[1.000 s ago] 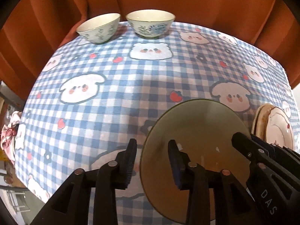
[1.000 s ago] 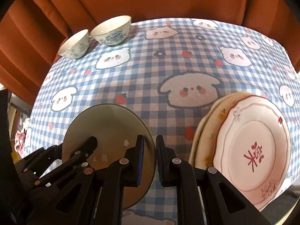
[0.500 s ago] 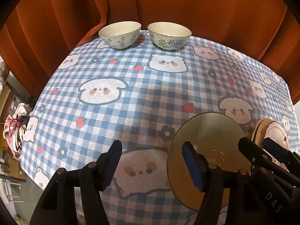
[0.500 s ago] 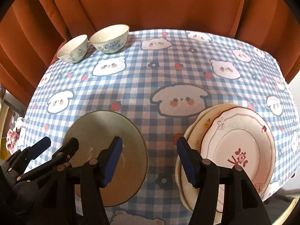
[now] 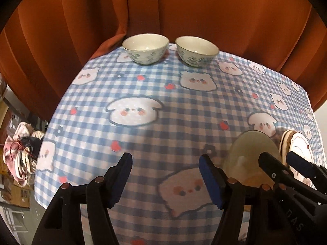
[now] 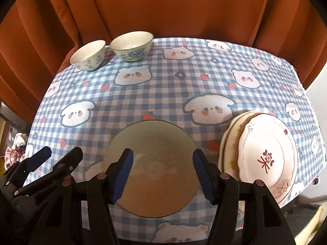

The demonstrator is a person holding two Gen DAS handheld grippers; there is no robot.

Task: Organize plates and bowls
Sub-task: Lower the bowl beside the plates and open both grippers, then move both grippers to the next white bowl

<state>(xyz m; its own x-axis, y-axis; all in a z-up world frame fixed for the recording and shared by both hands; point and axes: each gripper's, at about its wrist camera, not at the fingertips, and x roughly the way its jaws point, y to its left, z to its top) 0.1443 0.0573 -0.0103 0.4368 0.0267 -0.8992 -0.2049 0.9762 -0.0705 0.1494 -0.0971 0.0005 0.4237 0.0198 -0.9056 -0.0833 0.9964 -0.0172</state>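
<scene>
Both grippers, left (image 5: 164, 176) and right (image 6: 162, 174), hold jaws wide, empty; glass plate (image 6: 151, 167) at lower centre could slide off the surface if nudged.

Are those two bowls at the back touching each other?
Apart. The left wrist view shows the left bowl and right bowl with a strip of checked tablecloth between them.

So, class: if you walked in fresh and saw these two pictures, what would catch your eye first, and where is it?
Probably the blue checked tablecloth with its cartoon animal faces, set against the orange curtain. Next, the plain greenish plate lying flat at the near edge, framed by the open right gripper. Beside it on the right sits a stack of floral plates; two bowls stand at the far edge.
</scene>
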